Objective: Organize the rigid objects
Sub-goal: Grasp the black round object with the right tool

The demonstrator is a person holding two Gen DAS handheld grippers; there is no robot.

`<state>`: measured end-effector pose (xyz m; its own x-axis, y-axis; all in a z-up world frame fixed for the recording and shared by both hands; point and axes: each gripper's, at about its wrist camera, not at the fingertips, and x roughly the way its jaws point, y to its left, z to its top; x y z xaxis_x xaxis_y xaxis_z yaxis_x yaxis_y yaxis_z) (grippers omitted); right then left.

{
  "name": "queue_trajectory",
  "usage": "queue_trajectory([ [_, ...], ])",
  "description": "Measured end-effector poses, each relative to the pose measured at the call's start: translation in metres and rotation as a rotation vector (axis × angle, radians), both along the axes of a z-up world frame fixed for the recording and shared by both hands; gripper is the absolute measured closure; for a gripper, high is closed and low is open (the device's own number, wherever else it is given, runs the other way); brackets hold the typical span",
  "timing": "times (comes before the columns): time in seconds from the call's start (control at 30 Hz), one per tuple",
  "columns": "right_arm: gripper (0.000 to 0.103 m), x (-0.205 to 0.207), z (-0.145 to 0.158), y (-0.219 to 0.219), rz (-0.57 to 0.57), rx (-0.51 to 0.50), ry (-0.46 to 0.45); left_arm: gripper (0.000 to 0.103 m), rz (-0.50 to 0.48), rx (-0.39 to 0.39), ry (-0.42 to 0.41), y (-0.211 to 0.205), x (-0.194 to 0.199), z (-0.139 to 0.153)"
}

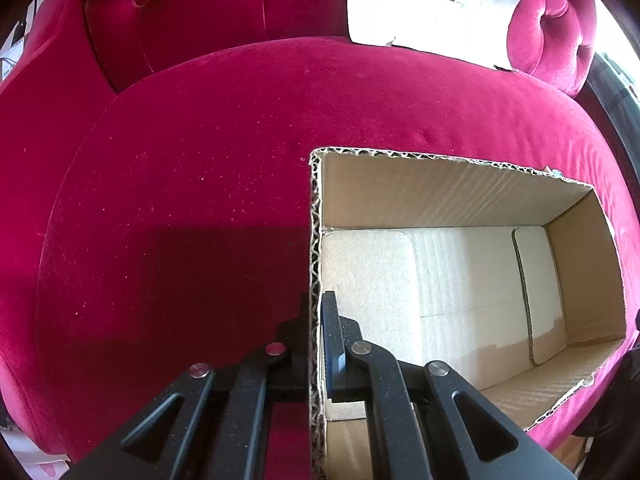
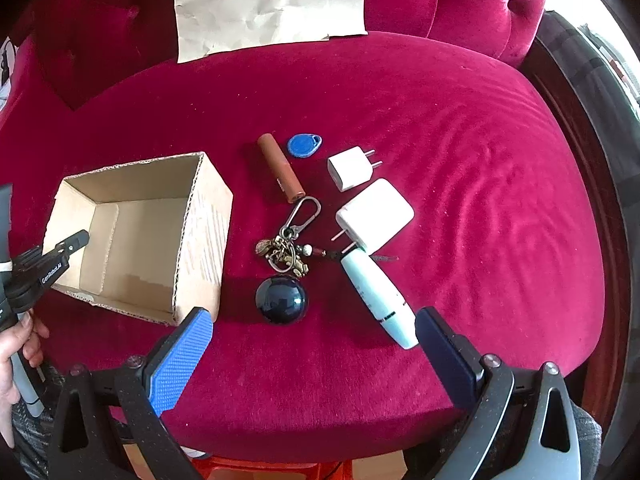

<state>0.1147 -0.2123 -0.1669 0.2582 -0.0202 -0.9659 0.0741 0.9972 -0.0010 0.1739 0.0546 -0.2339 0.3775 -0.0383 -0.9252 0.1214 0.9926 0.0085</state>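
An open, empty cardboard box [image 2: 208,216] sits on a red velvet seat. My left gripper [image 1: 316,308] is shut on the box's left wall [image 1: 315,240], one finger inside and one outside; it also shows in the right wrist view [image 2: 76,240]. Right of the box lie a brown tube [image 2: 280,168], a blue key fob [image 2: 305,145], a small white plug [image 2: 350,169], a bigger white charger [image 2: 376,214], a keyring with charms [image 2: 294,240], a dark ball [image 2: 281,299] and a pale blue cylinder [image 2: 378,300]. My right gripper [image 2: 312,344] is open and empty, above the seat just in front of the ball.
A crumpled sheet of brown paper [image 2: 268,0] leans on the tufted backrest [image 2: 460,0]. The seat [image 2: 480,200] drops off at its right edge to a dark wooden frame [image 2: 580,120]. A hand [image 2: 16,356] holds the left gripper's handle at the left.
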Motion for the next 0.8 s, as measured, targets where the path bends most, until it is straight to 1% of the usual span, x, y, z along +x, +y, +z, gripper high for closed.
queue_trajectory([
  [0.23,0.001,0.005,-0.015,0.011,0.061,-0.038,-0.017,0.100,-0.003,-0.005,0.002,0.005,0.000,-0.001],
  [0.3,0.001,0.005,-0.019,0.012,0.065,-0.032,-0.017,0.100,-0.003,-0.003,0.002,0.005,0.000,-0.001],
  [0.47,0.007,0.008,-0.029,0.013,0.078,-0.005,0.001,0.100,-0.001,-0.005,-0.003,0.004,-0.001,0.000],
  [0.57,0.013,0.011,-0.036,0.014,0.081,0.012,0.006,0.100,0.001,-0.005,-0.006,0.004,-0.002,0.000],
  [0.6,0.016,0.012,-0.037,0.013,0.080,0.017,0.008,0.100,0.005,-0.010,-0.005,0.005,-0.002,0.000],
  [0.67,0.027,0.014,-0.041,0.015,0.081,0.024,0.015,0.100,0.010,-0.019,0.000,0.007,-0.001,0.000],
  [0.73,0.048,0.014,-0.046,0.017,0.087,0.037,0.023,0.100,0.014,-0.024,0.003,0.009,-0.001,0.001],
  [0.77,0.057,0.015,-0.048,0.017,0.090,0.053,0.031,0.100,0.013,-0.024,0.003,0.009,-0.002,0.001],
  [0.8,0.063,0.017,-0.050,0.019,0.093,0.063,0.033,0.100,0.014,-0.025,0.002,0.009,-0.002,0.001],
])
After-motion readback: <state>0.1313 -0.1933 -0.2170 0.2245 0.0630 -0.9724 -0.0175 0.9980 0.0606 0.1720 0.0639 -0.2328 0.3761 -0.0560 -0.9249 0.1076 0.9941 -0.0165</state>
